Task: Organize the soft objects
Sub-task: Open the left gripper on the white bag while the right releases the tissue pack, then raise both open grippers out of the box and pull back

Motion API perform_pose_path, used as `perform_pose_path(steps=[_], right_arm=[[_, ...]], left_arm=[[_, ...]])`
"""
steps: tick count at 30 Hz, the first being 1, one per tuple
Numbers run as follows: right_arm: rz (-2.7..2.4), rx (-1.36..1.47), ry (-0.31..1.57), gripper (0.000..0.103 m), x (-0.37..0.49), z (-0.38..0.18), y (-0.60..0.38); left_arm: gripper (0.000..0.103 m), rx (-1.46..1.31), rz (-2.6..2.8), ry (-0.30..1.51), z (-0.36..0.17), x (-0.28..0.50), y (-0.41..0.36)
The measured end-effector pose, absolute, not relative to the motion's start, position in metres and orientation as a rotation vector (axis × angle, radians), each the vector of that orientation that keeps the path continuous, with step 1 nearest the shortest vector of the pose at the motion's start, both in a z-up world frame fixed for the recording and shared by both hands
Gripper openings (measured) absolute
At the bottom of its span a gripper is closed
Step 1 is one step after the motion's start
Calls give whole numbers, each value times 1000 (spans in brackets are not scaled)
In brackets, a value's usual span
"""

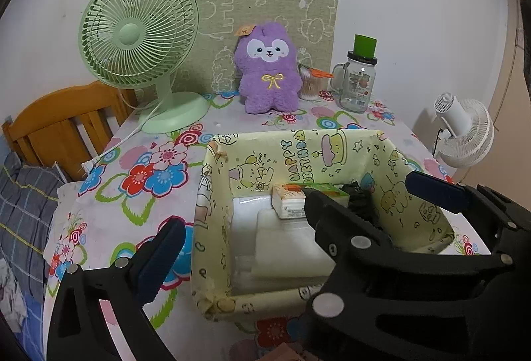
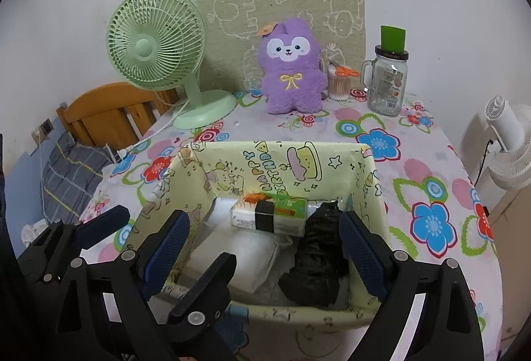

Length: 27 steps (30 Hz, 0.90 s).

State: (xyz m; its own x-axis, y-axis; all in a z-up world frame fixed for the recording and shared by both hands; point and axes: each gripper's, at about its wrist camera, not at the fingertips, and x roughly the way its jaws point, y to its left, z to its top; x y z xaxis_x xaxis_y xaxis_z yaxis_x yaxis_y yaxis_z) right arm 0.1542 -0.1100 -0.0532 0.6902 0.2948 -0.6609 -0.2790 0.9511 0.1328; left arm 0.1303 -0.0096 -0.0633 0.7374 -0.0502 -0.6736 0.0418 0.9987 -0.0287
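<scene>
A yellow cartoon-print fabric bin (image 1: 298,145) (image 2: 278,162) stands on the floral table. Inside lie a white soft pack (image 2: 232,258), a tissue packet (image 2: 268,216) (image 1: 288,201) and a crumpled black bag (image 2: 315,261). A purple plush toy (image 1: 267,67) (image 2: 292,65) sits upright at the back of the table. My left gripper (image 1: 295,228) is open and empty, its jaws spanning the bin's near left corner. My right gripper (image 2: 265,248) is open and empty, hovering over the bin's near side. Each gripper shows in the other's view.
A green desk fan (image 1: 139,39) (image 2: 156,42) stands back left, its cord trailing off the table edge. A cotton swab pot (image 1: 310,84) and a glass mug jar with a green lid (image 1: 358,79) (image 2: 388,75) stand back right. A wooden headboard (image 1: 63,118) is left, a white fan (image 1: 464,132) right.
</scene>
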Motion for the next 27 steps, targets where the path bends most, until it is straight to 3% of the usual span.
perform_pose_path(steps=[4,27], right_arm=[[320,29,736,97,146,-51,-114],[299,23,684,98,102,-37,-128]], left_arm=[[102,-6,-57,733,-61,122,-14],[102,5,-66,686,-49,82,-26]])
